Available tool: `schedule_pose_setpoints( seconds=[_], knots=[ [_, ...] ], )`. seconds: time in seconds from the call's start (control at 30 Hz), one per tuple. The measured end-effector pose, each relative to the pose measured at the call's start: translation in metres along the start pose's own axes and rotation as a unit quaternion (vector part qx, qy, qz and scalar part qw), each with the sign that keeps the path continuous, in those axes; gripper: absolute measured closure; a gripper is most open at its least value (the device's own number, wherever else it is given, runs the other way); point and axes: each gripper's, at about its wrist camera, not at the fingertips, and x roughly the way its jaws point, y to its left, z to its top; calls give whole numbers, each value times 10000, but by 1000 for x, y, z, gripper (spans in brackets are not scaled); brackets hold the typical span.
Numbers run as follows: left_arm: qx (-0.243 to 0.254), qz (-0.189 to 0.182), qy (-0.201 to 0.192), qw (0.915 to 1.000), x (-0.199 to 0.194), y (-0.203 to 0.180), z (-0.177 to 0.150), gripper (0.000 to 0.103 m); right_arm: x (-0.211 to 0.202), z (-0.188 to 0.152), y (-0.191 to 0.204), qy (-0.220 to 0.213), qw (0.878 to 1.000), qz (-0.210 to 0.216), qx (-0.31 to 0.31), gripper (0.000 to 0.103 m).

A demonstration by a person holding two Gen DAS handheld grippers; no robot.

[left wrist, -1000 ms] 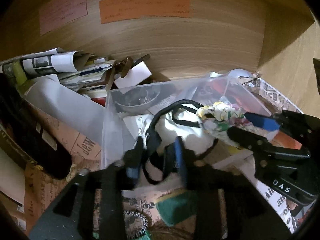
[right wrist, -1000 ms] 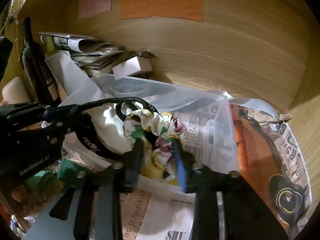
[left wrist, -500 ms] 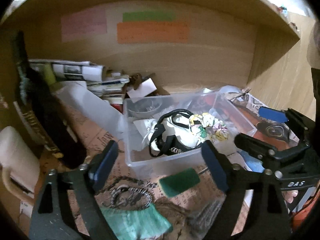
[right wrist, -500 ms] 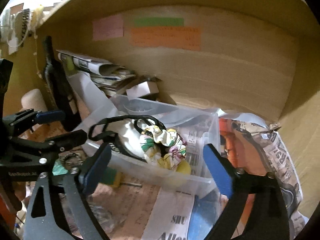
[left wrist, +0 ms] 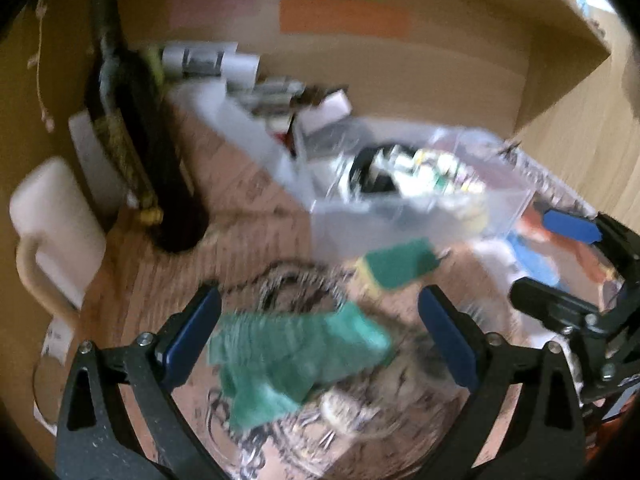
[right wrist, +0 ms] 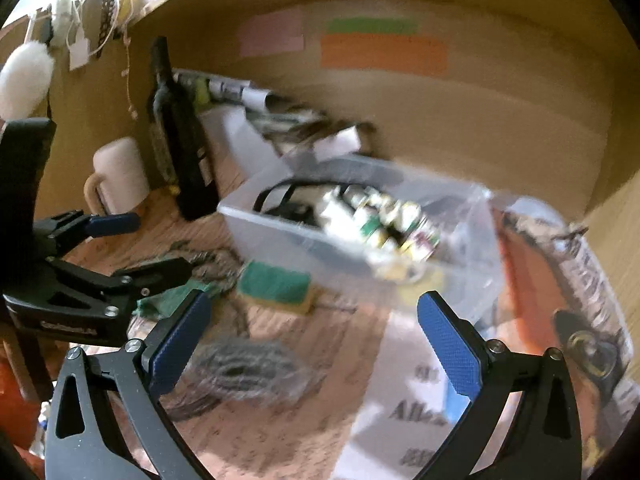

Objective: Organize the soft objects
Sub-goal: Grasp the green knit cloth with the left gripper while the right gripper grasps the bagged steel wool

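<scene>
A clear plastic bin holds a floral scrunchie and a white pouch with black straps. In front of it lie a green sponge, a teal cloth and a grey scrunchie. My left gripper is open and empty above the teal cloth. My right gripper is open and empty, near the grey scrunchie and back from the bin. Both views are blurred.
A dark bottle and a cream mug stand at the left. Rolled newspapers lie at the back against the wooden wall. Newspaper sheets cover the right side.
Both grippers let go of the pouch strap and the floral scrunchie in the bin, opened wide, and pulled back and up. The bin now lies farther away in both views.
</scene>
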Motion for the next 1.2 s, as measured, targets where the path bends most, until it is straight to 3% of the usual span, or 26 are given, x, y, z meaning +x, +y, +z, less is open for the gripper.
schedule_pose_setpoints(
  seconds=[0.2, 0.3, 0.37, 0.47, 0.57, 0.63, 0.73, 0.83, 1.2],
  knots=[
    [-277, 73, 514, 9983, 19, 17, -25, 3, 18, -19, 8, 483, 9980, 406, 107, 3],
    [-487, -16, 567, 9972, 22, 23, -32, 3, 26, -26, 11, 723, 9959, 540, 95, 13],
    [-517, -49, 557, 9971, 21, 22, -35, 3, 32, -31, 13, 900, 9938, 653, 88, 26],
    [-506, -98, 521, 9973, 22, 16, -37, 12, 33, -36, 14, 991, 9921, 762, 91, 40],
    [-368, -110, 468, 9982, 20, 9, -38, 27, 30, -37, 15, 958, 9924, 773, 73, 53],
    [-265, -222, 453, 9984, 19, 5, -37, 43, 28, -37, 13, 904, 9928, 785, 102, 59],
    [-153, -311, 412, 9986, 17, 0, -35, 55, 21, -37, 9, 763, 9941, 751, 190, 69],
    [-77, -351, 365, 9987, 13, -6, -33, 66, 15, -32, 4, 619, 9956, 666, 245, 72],
    [-86, -596, -290, 9978, -20, -14, 1, 69, -18, -10, -26, -38, 9990, 168, 421, 75]
  ],
)
